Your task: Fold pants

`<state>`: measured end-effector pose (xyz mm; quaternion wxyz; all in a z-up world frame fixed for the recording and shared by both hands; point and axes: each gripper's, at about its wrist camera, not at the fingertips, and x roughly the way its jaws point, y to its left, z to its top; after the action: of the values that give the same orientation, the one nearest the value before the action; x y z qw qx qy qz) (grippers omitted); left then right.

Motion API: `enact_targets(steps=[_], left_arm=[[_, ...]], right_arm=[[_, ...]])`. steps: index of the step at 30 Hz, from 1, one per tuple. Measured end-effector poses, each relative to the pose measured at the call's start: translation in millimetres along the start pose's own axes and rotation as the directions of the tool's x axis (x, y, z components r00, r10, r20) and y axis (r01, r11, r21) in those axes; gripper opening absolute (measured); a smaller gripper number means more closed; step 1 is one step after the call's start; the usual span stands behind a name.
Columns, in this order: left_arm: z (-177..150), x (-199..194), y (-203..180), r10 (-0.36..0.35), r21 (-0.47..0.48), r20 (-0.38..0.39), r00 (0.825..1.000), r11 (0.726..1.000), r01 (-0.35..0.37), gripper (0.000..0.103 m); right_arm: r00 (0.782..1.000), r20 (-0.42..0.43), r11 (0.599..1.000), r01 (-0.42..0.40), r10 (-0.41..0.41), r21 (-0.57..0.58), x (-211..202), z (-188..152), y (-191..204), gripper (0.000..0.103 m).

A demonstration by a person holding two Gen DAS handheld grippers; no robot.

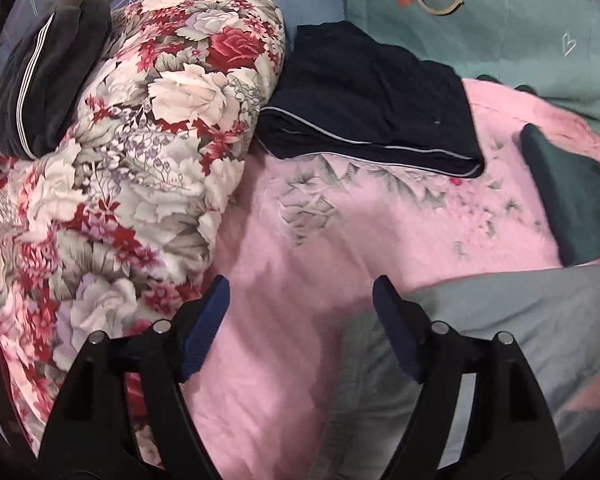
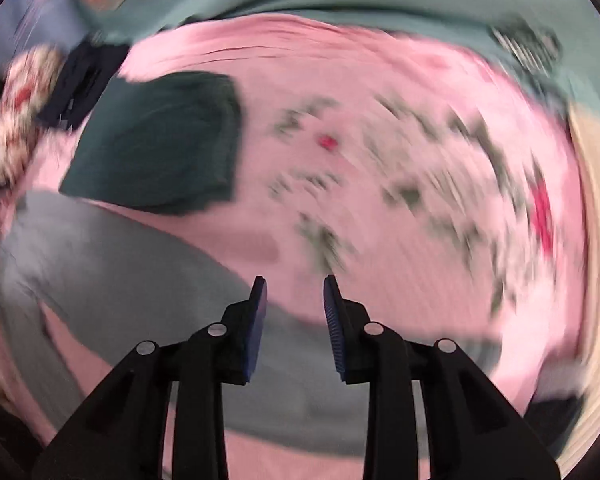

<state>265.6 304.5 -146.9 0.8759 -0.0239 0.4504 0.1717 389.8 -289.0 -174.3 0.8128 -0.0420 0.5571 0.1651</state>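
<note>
Grey pants (image 1: 500,344) lie unfolded on the pink blanket (image 1: 300,248), at the lower right of the left wrist view. In the blurred right wrist view the grey pants (image 2: 112,280) spread across the lower left. My left gripper (image 1: 301,292) is open and empty, above the blanket beside the pants' edge. My right gripper (image 2: 295,292) is open and empty, hovering over the pants and the pink blanket (image 2: 380,100).
Folded navy pants (image 1: 364,96) and a folded dark green garment (image 1: 572,200) lie at the blanket's far side. A floral quilt (image 1: 120,160) is piled at the left with a dark striped garment (image 1: 40,84) on it. The green garment (image 2: 160,152) also shows in the right wrist view.
</note>
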Motion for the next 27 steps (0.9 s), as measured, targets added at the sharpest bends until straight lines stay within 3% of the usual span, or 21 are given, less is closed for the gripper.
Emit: enact_targets(steps=[3, 6, 9, 13, 15, 17, 20, 21, 22, 24, 27], left_arm=[[-11.1, -2.5, -8.6, 0.013, 0.044, -0.013, 1.0, 0.999, -0.013, 0.079], [-18.0, 0.6, -8.0, 0.024, 0.048, -0.057, 0.998, 0.999, -0.021, 0.079], [-18.7, -4.1, -3.4, 0.013, 0.016, -0.058, 0.998, 1.0, -0.012, 0.079], [-24.1, -14.5, -10.6, 0.02, 0.024, -0.065, 0.998, 1.0, -0.019, 0.083], [-28.1, -19.5, -15.2, 0.027, 0.03, -0.073, 0.997, 0.999, -0.025, 0.083], [-31.1, -24.5, -20.7, 0.026, 0.039, -0.079, 0.996, 0.999, -0.023, 0.084], [-33.7, -34.3, -25.8, 0.022, 0.046, -0.075, 0.997, 0.999, -0.019, 0.085], [-34.8, -38.4, -27.0, 0.026, 0.046, -0.069, 0.997, 0.999, -0.023, 0.085], [-35.8, -41.8, -27.5, 0.029, 0.043, -0.065, 0.997, 0.999, -0.027, 0.086], [-37.4, -45.9, -28.3, 0.031, 0.03, -0.065, 0.997, 0.999, -0.029, 0.087], [-39.7, -47.0, -31.6, 0.032, 0.009, -0.078, 0.996, 0.999, -0.031, 0.087]], right_arm=[[0.995, -0.084, 0.992, 0.07, -0.061, 0.103, 11.8, -37.5, -30.3, 0.028], [0.995, -0.048, 0.976, 0.095, -0.087, 0.196, 6.8, -55.2, -59.7, 0.028], [0.986, -0.008, 0.951, 0.162, -0.166, 0.263, -11.0, -58.9, -71.5, 0.03], [0.995, 0.028, 0.957, 0.082, -0.094, 0.277, -19.4, -54.2, -76.0, 0.031], [0.995, 0.014, 0.963, 0.093, -0.1, 0.253, -7.1, -40.1, -78.3, 0.03], [0.979, -0.033, 0.953, 0.206, -0.204, 0.224, 10.2, -35.9, -88.1, 0.029], [0.961, 0.024, 0.911, 0.251, -0.274, 0.328, 3.6, -31.3, -111.8, 0.024], [0.955, 0.033, 0.898, 0.266, -0.295, 0.35, -2.6, -31.1, -112.1, 0.027], [0.954, 0.058, 0.905, 0.258, -0.293, 0.338, -9.4, -29.5, -104.1, 0.027], [0.983, 0.104, 0.963, 0.122, -0.151, 0.24, -15.4, -25.3, -73.7, 0.026], [0.998, 0.039, 0.996, 0.055, -0.058, 0.077, 0.4, -22.4, -30.8, 0.026]])
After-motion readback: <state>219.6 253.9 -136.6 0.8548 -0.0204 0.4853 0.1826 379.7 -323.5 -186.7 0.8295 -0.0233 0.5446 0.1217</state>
